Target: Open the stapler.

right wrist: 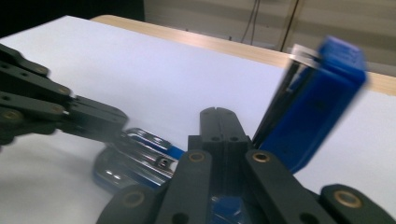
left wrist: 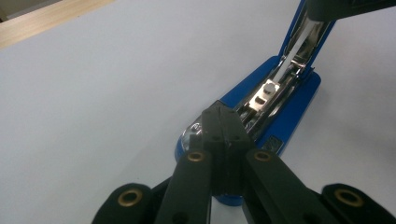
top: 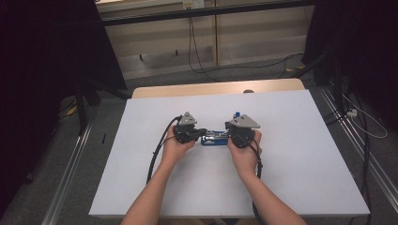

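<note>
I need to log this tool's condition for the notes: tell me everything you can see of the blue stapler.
The blue stapler lies near the middle of the white table, between the two grippers. Its body looks like blue plastic, and it is open: the top cover is swung up steeply, baring the shiny metal staple channel along the base. The left gripper, jaws together, is at the base's front end; the right gripper, jaws also together, is beside the raised cover. I cannot tell whether either grips it.

The high view is dimly lit, its corners swallowed in darkness, while the white table [top: 291, 154] is evenly lit from above. Glare is caught on the stapler's [left wrist: 280, 93] metal. Motion blur is seen across the right gripper view.
</note>
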`<state>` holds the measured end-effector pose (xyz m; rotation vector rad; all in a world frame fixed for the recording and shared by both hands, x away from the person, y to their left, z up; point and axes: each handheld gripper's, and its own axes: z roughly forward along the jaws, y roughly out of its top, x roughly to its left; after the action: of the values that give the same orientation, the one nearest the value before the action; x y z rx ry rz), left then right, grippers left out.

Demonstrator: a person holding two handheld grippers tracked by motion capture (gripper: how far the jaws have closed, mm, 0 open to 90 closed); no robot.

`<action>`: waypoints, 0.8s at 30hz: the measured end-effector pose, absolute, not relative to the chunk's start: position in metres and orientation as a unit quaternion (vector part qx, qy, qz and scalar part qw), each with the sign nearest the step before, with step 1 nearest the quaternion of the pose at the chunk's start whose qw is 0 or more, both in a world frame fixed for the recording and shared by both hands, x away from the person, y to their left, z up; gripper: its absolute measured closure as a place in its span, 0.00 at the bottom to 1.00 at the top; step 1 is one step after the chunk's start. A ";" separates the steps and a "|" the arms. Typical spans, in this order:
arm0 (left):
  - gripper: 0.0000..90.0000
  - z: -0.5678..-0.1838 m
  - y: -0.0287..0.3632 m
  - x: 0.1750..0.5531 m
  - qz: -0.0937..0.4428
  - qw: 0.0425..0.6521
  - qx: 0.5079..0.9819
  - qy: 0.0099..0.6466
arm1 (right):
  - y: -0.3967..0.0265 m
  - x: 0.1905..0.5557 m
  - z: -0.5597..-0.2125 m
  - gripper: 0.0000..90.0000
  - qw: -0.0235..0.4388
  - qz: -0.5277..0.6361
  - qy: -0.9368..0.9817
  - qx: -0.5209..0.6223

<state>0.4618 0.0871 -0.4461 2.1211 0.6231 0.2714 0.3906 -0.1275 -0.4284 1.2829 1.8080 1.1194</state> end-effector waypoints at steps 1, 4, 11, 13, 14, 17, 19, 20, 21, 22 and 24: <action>1.00 -0.446 0.087 0.462 0.109 0.441 0.855 0.252 | -0.130 0.390 -0.429 1.00 0.329 0.420 0.690 0.490; 1.00 -0.446 0.087 0.462 0.108 0.441 0.855 0.251 | -0.139 0.388 -0.434 1.00 0.336 0.405 0.692 0.494; 1.00 -0.446 0.088 0.463 0.105 0.445 0.853 0.252 | -0.171 0.388 -0.453 1.00 0.312 0.385 0.695 0.521; 1.00 -0.446 0.088 0.463 0.105 0.445 0.853 0.252 | -0.174 0.388 -0.452 1.00 0.313 0.382 0.701 0.514; 1.00 -0.446 0.088 0.463 0.104 0.443 0.853 0.253 | -0.176 0.389 -0.452 1.00 0.308 0.387 0.702 0.513; 1.00 -0.446 0.088 0.463 0.106 0.441 0.855 0.252 | -0.180 0.389 -0.452 1.00 0.297 0.397 0.703 0.509; 1.00 -0.446 0.088 0.463 0.105 0.440 0.856 0.251 | -0.181 0.389 -0.452 1.00 0.292 0.400 0.705 0.507; 1.00 -0.446 0.088 0.463 0.106 0.440 0.856 0.251 | -0.182 0.389 -0.451 1.00 0.286 0.405 0.706 0.505; 1.00 -0.446 0.087 0.462 0.108 0.440 0.856 0.248 | -0.184 0.389 -0.451 1.00 0.282 0.407 0.709 0.503; 1.00 -0.446 0.088 0.462 0.109 0.442 0.854 0.250 | -0.185 0.389 -0.450 1.00 0.282 0.405 0.711 0.501; 1.00 -0.444 0.090 0.462 0.095 0.468 0.839 0.261 | -0.187 0.390 -0.449 1.00 0.276 0.405 0.722 0.488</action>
<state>0.4625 0.0897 -0.4440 2.0569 0.6404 0.2326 0.3901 -0.1872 -0.4494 1.3107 1.9409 1.0884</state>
